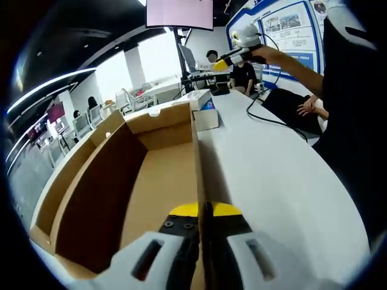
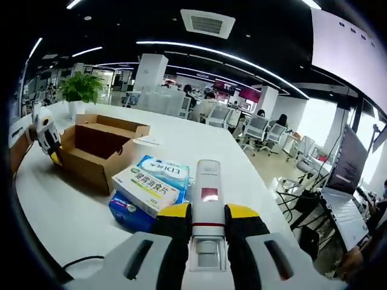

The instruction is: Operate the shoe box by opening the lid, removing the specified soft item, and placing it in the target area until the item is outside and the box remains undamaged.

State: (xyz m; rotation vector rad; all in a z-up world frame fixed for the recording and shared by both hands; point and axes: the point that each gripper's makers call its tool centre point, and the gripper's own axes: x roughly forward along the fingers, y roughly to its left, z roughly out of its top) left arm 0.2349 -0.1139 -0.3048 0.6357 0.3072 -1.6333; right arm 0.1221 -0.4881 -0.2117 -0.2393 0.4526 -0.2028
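Note:
The brown cardboard shoe box (image 1: 151,181) lies open, and the part of its inside that shows is bare. My left gripper (image 1: 204,211) is shut on the top edge of the box's right wall. In the right gripper view the same box (image 2: 97,148) sits far left on the white table, with the left gripper (image 2: 53,156) at its near end. My right gripper (image 2: 207,211) is shut on a white tube-like item (image 2: 208,181) with a red band, held above the table. The right gripper (image 1: 222,63) also appears high at the back, in a person's hand.
Small white-green (image 2: 148,188) and blue cartons (image 2: 164,169) are stacked on the table (image 2: 66,223) beside the shoe box. A black cable (image 1: 272,119) and dark cloth (image 1: 293,109) lie to the right. A person (image 1: 243,72) sits at the far end. A plant (image 2: 81,87) and office chairs stand beyond.

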